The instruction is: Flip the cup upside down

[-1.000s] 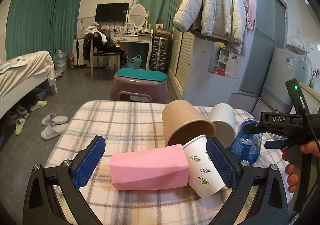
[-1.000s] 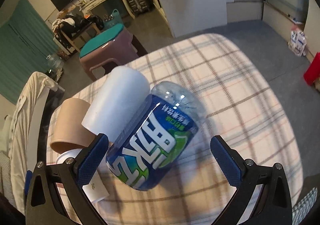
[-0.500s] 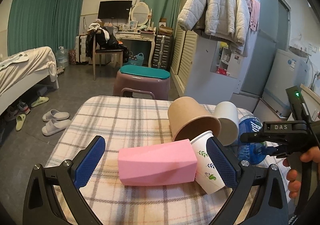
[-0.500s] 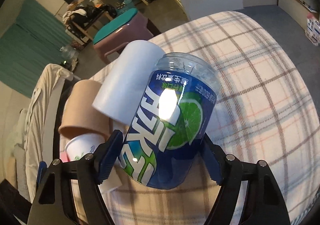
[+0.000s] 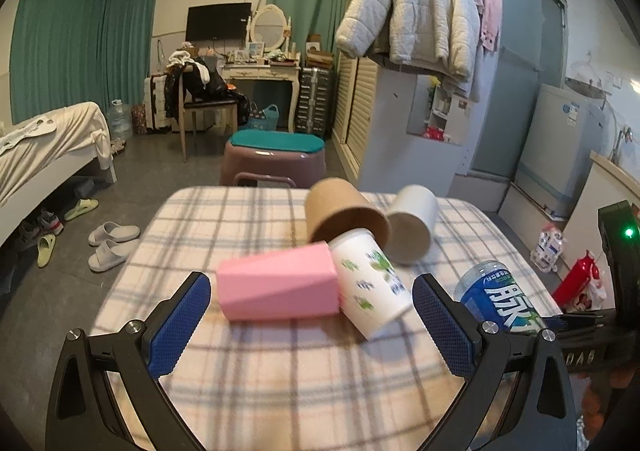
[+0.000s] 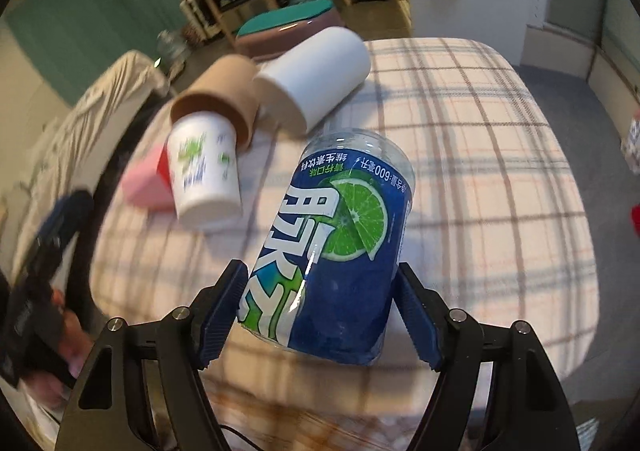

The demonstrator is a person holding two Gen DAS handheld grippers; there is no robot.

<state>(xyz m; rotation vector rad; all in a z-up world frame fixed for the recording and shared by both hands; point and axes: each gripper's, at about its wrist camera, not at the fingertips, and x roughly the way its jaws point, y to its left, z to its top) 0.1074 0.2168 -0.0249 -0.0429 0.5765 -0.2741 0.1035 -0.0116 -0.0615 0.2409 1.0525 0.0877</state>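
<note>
My right gripper (image 6: 320,315) is shut on a blue cut-off bottle cup with a lime label (image 6: 336,251) and holds it tilted above the plaid table; the cup also shows in the left wrist view (image 5: 500,303). My left gripper (image 5: 312,323) is open and empty, hovering before a pink cup (image 5: 280,283) lying on its side. A white leaf-print paper cup (image 5: 372,283), a brown paper cup (image 5: 344,211) and a plain white cup (image 5: 412,223) lie on their sides behind it.
The plaid-covered table (image 5: 260,379) ends close on the right (image 6: 560,211). A purple stool with a teal top (image 5: 276,159) stands behind the table. A bed (image 5: 44,147) and slippers (image 5: 112,243) are at the left.
My right gripper has lifted the blue bottle cup away from the white cup, toward me, still gripped. My left gripper has risen and drawn back slightly, still open.
</note>
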